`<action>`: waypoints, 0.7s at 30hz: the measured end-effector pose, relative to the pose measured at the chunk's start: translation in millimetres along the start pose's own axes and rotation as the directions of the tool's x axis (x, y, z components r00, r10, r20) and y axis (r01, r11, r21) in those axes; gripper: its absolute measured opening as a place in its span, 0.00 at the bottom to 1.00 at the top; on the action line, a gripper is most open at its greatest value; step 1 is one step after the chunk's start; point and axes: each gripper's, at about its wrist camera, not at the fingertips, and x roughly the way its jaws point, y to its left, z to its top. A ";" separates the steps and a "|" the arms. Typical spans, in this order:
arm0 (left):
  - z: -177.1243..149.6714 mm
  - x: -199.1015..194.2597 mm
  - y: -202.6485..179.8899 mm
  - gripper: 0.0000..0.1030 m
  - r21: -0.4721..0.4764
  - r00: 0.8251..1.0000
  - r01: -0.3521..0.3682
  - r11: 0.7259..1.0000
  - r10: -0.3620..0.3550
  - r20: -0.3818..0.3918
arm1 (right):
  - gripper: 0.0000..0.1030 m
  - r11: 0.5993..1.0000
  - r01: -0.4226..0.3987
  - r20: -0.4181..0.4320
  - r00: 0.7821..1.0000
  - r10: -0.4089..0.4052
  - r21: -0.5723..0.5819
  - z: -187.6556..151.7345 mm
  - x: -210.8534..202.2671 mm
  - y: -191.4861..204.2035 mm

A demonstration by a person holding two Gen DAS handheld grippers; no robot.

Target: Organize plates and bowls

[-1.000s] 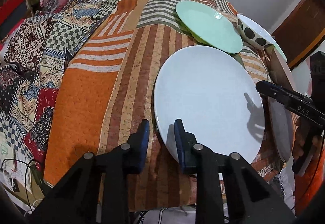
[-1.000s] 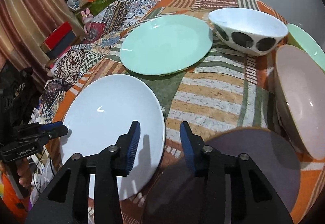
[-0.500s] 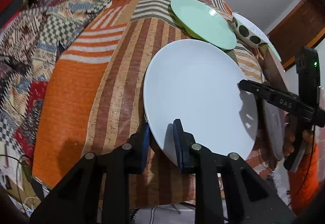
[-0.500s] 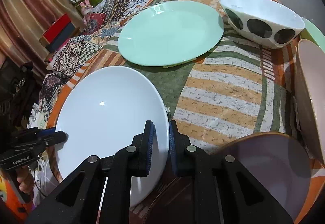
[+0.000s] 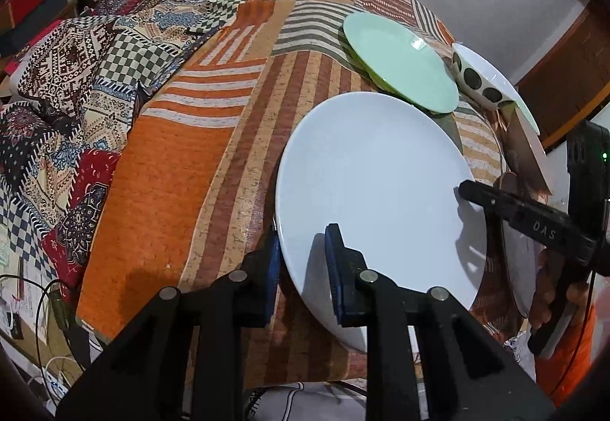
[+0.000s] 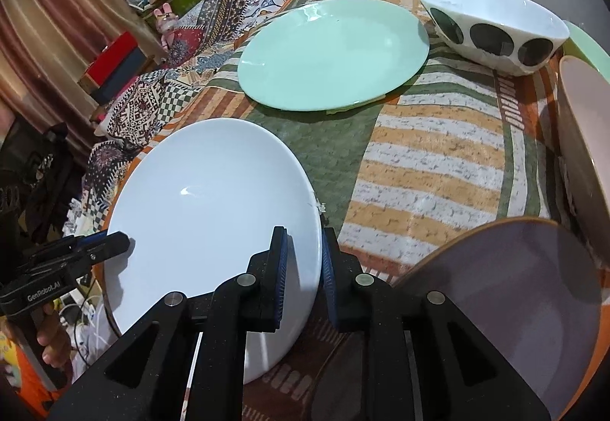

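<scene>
white plate [image 5: 373,184], empty, rim pinched in jaws of left gripper [image 5: 303,270] and right gripper [image 6: 303,268]

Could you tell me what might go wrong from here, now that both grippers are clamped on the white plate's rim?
1. The left gripper and right gripper pinch only the thin rim of the white plate; the glossy plate could slip out when lifted.
2. Uneven lifting might tilt it toward the grey plate beside it.
3. The green plate lies close ahead, so moving forward could clip it.

both grippers, left gripper [image 5: 303,262] and right gripper [image 6: 303,268], clamped, angled downward.
</scene>
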 end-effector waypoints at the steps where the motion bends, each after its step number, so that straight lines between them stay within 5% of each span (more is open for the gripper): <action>1: 0.1 -1.4 -0.3 0.21 0.000 1.000 0.000 1.000 0.000 0.003 | 0.17 1.000 -0.002 0.002 1.000 0.002 0.007 -0.8 -0.7 -0.6; 21: 8.4 -48.7 -37.9 0.21 0.073 0.993 0.009 0.997 -0.018 0.116 | 0.17 0.999 -0.010 0.127 0.992 0.005 0.039 -15.0 -57.0 -6.0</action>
